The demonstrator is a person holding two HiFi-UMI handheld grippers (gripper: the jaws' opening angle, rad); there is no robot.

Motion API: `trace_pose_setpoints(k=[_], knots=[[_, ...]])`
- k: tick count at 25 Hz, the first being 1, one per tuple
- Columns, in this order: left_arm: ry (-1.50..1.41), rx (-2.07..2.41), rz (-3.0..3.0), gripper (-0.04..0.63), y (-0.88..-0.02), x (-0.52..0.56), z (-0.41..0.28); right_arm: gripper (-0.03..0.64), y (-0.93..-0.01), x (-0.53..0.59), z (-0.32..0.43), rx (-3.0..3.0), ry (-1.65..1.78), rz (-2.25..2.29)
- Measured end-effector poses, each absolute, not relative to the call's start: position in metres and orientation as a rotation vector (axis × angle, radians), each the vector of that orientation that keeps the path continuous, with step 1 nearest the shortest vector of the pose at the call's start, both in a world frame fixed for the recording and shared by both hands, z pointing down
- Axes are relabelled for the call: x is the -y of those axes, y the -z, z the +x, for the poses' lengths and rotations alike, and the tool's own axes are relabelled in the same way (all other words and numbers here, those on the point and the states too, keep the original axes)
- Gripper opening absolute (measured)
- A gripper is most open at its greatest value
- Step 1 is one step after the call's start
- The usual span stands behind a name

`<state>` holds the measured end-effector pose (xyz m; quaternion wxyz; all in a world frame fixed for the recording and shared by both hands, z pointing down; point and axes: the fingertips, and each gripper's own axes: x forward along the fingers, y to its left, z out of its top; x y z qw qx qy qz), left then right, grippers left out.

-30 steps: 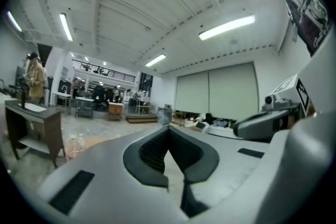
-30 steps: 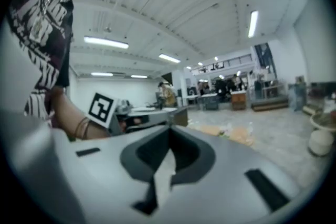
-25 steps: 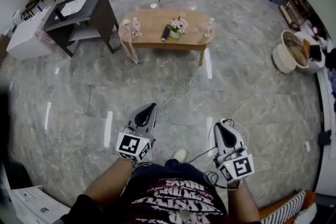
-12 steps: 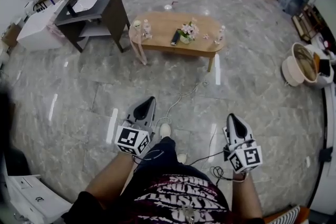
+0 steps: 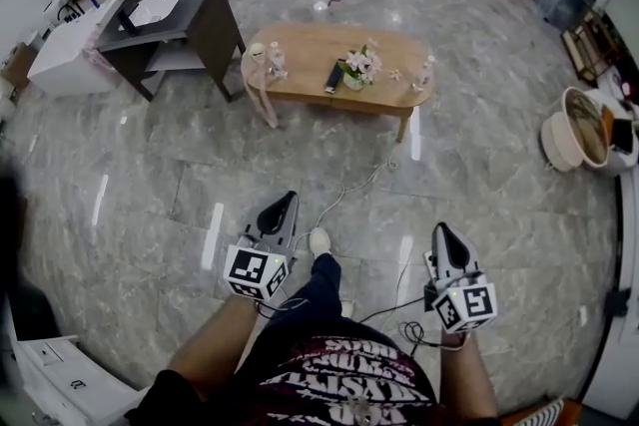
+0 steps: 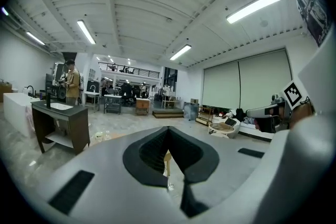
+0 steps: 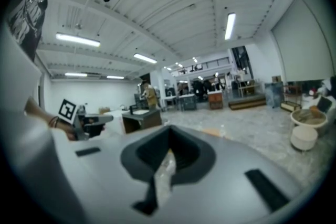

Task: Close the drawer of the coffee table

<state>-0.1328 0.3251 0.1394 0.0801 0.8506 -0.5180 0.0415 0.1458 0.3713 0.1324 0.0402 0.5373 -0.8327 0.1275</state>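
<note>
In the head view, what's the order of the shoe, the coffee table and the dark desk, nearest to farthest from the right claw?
1. Shoe, on the floor just left of the right claw.
2. Coffee table, ahead in mid-room.
3. Dark desk, far left, beyond the table.

Right tool [image 7: 168, 140] jaws together, aimed over floor [image 7: 252, 126].

Top centre, the coffee table [image 5: 305, 50] is pale honey wood, with pink-and-white flowers [image 5: 361, 61] on it. The floor [image 5: 150, 165] is grey marble with darker veining. Upper left, a side table [image 5: 205, 10] is dark brown. Lower down, the left gripper [image 5: 288, 201] and right gripper [image 5: 440, 228] are grey, black inside the jaws, and bear black-on-white square markers.
</note>
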Motion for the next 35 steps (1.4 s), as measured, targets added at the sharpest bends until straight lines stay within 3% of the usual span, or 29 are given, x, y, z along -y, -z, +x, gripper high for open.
trace_pose_setpoints(k=[12,22,35], knots=[[-0.16,1.472,2.5,0.021,-0.185,-0.167,-0.142,0.029,-0.155,-0.192,0.129,2.492,-0.4,1.632],[-0.199,1.31,2.568,0.021,-0.207,-0.053,-0.101,0.029,-0.174,-0.09,0.141,2.428,-0.386,1.636],[-0.344,1.403,2.394,0.021,-0.352,0.058,-0.044,0.029,-0.348,0.048,0.216,2.377,-0.436,1.386]])
